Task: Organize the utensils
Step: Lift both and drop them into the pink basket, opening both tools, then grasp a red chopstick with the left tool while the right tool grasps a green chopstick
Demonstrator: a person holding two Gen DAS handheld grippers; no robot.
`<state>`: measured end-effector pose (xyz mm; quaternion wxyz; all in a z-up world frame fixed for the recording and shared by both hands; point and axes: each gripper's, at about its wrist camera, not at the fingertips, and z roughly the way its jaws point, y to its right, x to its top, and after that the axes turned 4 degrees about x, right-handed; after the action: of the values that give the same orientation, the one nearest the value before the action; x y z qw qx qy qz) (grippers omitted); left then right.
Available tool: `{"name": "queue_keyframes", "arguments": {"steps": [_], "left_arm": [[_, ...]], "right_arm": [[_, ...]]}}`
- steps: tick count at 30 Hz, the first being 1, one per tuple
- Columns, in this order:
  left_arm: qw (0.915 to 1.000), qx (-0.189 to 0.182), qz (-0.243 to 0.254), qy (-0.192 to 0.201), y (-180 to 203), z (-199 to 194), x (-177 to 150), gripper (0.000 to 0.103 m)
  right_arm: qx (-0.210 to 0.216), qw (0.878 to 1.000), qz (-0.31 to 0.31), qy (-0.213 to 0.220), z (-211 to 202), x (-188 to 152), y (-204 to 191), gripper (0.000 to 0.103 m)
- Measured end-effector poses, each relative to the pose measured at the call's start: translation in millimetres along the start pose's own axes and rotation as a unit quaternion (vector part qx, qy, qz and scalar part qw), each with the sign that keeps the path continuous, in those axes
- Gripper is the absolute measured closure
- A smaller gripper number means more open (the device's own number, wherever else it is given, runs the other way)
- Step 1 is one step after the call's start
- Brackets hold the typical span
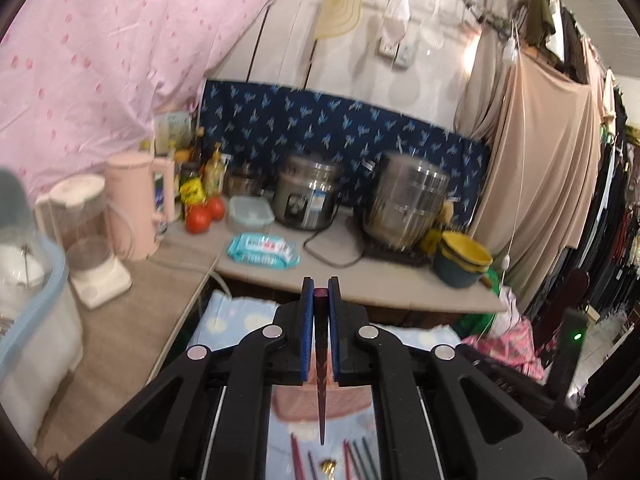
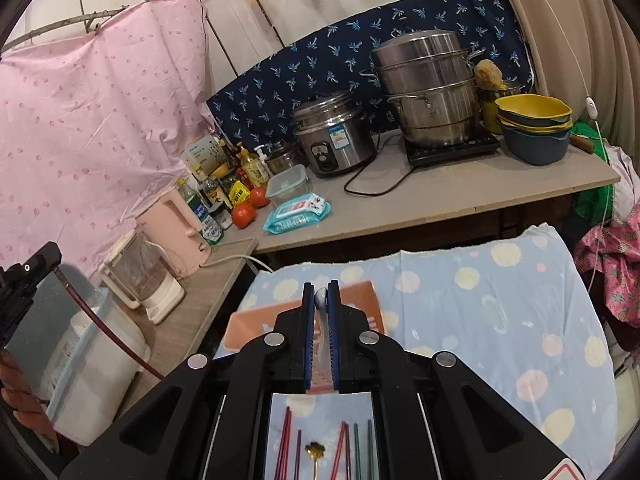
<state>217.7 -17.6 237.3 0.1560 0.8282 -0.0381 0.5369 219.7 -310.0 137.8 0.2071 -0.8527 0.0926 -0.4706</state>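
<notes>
Utensils: red and green chopsticks (image 2: 352, 448) plus a gold flower-headed spoon (image 2: 314, 450) lying on the blue spotted cloth (image 2: 480, 304), seen below the right gripper's linkage; same items visible under the left gripper too.
Left gripper (image 1: 321, 296): clamped on a dark maroon chopstick (image 1: 321, 380), tapered end pointing back toward the camera, blunt end showing between the blue pads.
Right gripper (image 2: 321, 298): closed on a pale spoon-like utensil (image 2: 321, 300), rounded end poking out between the tips; exact kind hard to tell.
Orange tray (image 2: 256, 326): on the cloth, just ahead of the right gripper, partly hidden by it.
Counter (image 2: 440, 204): behind the cloth, carrying a rice cooker (image 2: 332, 136), a stacked steel steamer (image 2: 428, 88) on a hob, yellow and blue bowls (image 2: 534, 128), a wet-wipe pack (image 2: 298, 212), two tomatoes (image 2: 250, 206), bottles.
Side shelf: pink kettle (image 2: 176, 232) and a blender (image 2: 142, 276) standing near each other.
Backdrop: pink dotted sheet (image 2: 100, 120), navy patterned cloth (image 2: 320, 64).
</notes>
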Motion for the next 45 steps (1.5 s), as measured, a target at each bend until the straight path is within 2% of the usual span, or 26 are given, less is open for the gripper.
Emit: {"name": "queue_keyframes", "arguments": {"steps": [5, 9, 15, 18, 20, 21, 22, 24, 25, 27, 29, 32, 35, 41, 45], "left_arm": [[0.9991, 0.008, 0.009, 0.04, 7, 16, 24, 0.096], [0.9989, 0.017, 0.004, 0.042, 2, 45, 19, 0.096], [0.9991, 0.041, 0.006, 0.001, -10, 90, -19, 0.096], [0.9984, 0.053, 0.01, -0.018, -16, 99, -34, 0.096], [0.9977, 0.061, 0.009, -0.026, -19, 101, -41, 0.095], [0.9974, 0.065, 0.01, -0.03, -20, 101, -44, 0.087], [0.9968, 0.071, 0.01, -0.034, -21, 99, -47, 0.07], [0.9957, 0.086, 0.01, -0.031, -24, 92, -52, 0.046], [0.9951, 0.095, 0.01, -0.026, -26, 86, -55, 0.04], [0.9946, 0.099, 0.01, -0.029, -30, 75, -63, 0.039], [0.9936, 0.104, 0.01, -0.044, -36, 64, -75, 0.039], [0.9901, 0.121, 0.013, -0.069, -46, 50, -102, 0.039], [0.986, 0.122, 0.007, -0.113, -54, 40, -140, 0.039], [0.9732, 0.125, 0.042, -0.188, -51, 24, -223, 0.039], [0.9632, 0.112, 0.052, -0.239, -46, 15, -270, 0.039]], "right_arm": [[0.014, 1.0, 0.013, 0.001, 31, 20, 3, 0.097], [0.008, 0.999, 0.028, -0.018, 61, 18, 14, 0.097], [-0.014, 0.998, 0.041, -0.053, 91, -2, 36, 0.096], [-0.024, 0.997, 0.037, -0.067, 99, -11, 43, 0.096], [-0.032, 0.997, 0.035, -0.061, 96, -13, 45, 0.094], [-0.039, 0.997, 0.033, -0.057, 94, -14, 45, 0.091], [-0.044, 0.997, 0.031, -0.054, 90, -15, 44, 0.086], [-0.046, 0.998, 0.024, -0.046, 79, -16, 40, 0.079], [-0.049, 0.998, 0.016, -0.042, 71, -19, 37, 0.074], [-0.054, 0.998, 0.001, -0.037, 55, -26, 32, 0.07], [-0.054, 0.998, -0.008, -0.04, 38, -40, 30, 0.065], [-0.061, 0.996, -0.016, -0.056, 14, -70, 30, 0.065], [-0.083, 0.993, -0.028, -0.075, -7, -108, 32, 0.065], [-0.119, 0.983, -0.041, -0.13, -38, -187, 39, 0.065], [-0.132, 0.977, -0.036, -0.165, -50, -231, 46, 0.065]]}}
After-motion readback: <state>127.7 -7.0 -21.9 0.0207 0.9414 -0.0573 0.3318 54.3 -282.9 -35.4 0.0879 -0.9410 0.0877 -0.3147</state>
